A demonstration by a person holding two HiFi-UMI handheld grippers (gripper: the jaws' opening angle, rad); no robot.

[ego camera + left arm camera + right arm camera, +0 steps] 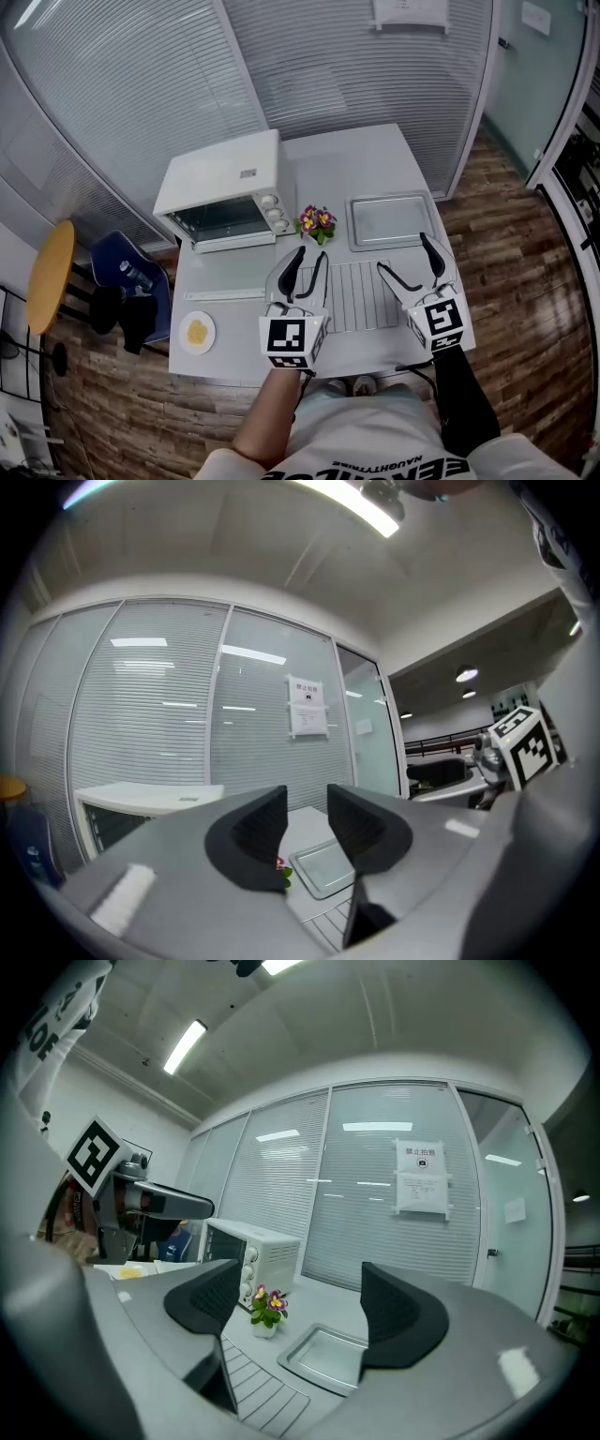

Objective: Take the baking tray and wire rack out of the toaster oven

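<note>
The white toaster oven (225,192) stands at the table's back left, its dark glass front towards me. The silver baking tray (392,222) lies flat on the table at the back right. Just in front of it the wire rack (354,295) lies flat between my two grippers. My left gripper (312,251) hovers open over the rack's left edge, nothing between its jaws. At the rack's right edge my right gripper (403,253) stands wide open and empty. The right gripper view shows oven (248,1246), tray (323,1358) and rack (258,1387) below the open jaws.
A small pot of flowers (317,222) sits between oven and tray. A white plate (198,332) with yellow food is at the table's front left corner. Left of the table are a blue chair (131,281) and a round yellow table (49,277). Blinds-covered glass walls close the back.
</note>
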